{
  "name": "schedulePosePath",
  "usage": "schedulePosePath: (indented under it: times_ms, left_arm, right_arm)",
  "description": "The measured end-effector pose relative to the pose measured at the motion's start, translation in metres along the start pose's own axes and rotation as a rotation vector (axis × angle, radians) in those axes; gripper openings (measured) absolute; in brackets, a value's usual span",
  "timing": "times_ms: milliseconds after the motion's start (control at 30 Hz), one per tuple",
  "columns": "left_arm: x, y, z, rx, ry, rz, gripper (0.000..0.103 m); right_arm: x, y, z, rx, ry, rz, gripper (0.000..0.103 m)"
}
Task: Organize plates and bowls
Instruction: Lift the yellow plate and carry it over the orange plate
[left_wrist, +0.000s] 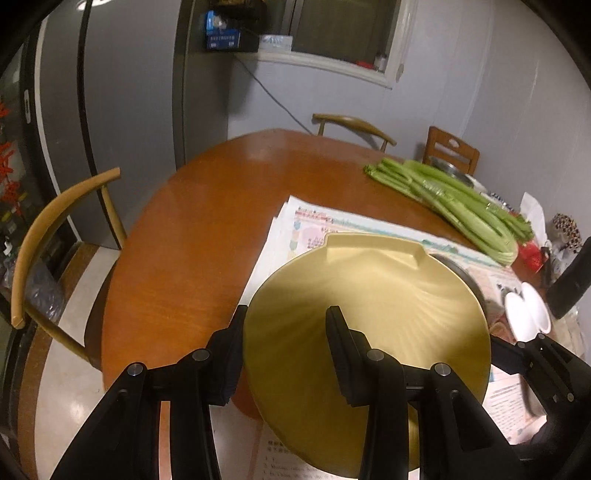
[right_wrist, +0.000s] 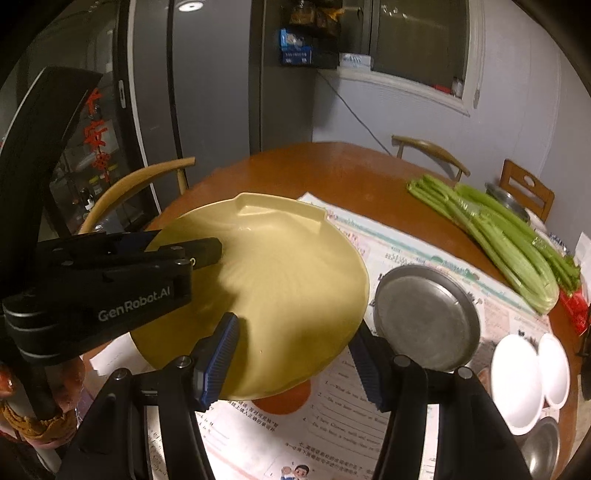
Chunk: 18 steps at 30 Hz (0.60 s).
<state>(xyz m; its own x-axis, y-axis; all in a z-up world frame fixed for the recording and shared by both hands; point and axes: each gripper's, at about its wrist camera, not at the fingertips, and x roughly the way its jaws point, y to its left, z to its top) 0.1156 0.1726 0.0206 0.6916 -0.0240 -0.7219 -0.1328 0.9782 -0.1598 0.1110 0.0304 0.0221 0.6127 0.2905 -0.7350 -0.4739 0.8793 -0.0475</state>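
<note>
A yellow shell-shaped plate (left_wrist: 373, 328) is held tilted above the table. My left gripper (left_wrist: 286, 325) is shut on the plate's left edge, one finger above and one below; it also shows in the right wrist view (right_wrist: 192, 254). My right gripper (right_wrist: 295, 350) is open, with the yellow plate (right_wrist: 280, 288) between its fingers, one finger over it and one under its edge. A grey metal plate (right_wrist: 424, 317) lies on the papers to the right. Two white dishes (right_wrist: 528, 376) sit at the right, also in the left wrist view (left_wrist: 526, 310).
Printed papers (right_wrist: 351, 417) cover the near part of the round brown table (left_wrist: 192, 236). Celery stalks (right_wrist: 502, 236) lie at the back right, with a metal bowl (right_wrist: 506, 199) behind. Wooden chairs (left_wrist: 55, 236) ring the table. A grey fridge (left_wrist: 129, 92) stands behind.
</note>
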Motion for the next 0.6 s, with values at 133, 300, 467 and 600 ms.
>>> schedulePosePath:
  times_ms: [133,300,467,600]
  left_arm:
    - [0.02,0.002,-0.001,0.005,0.033,0.009,0.042]
    - [0.033,0.003,-0.005,0.009,0.053,0.015,0.042]
    - [0.04,0.004,-0.007,0.011,0.06,0.025,0.042]
    - [0.045,0.005,-0.007,0.012,0.065,0.027,0.043]
  right_arm:
    - [0.02,-0.004,-0.003,0.019,0.041,0.008,0.06]
    - [0.033,-0.005,-0.007,0.033,0.065,0.011,0.06]
    - [0.038,-0.002,-0.01,0.027,0.073,0.001,0.06]
    - [0.042,0.0,-0.012,0.024,0.077,-0.005,0.06]
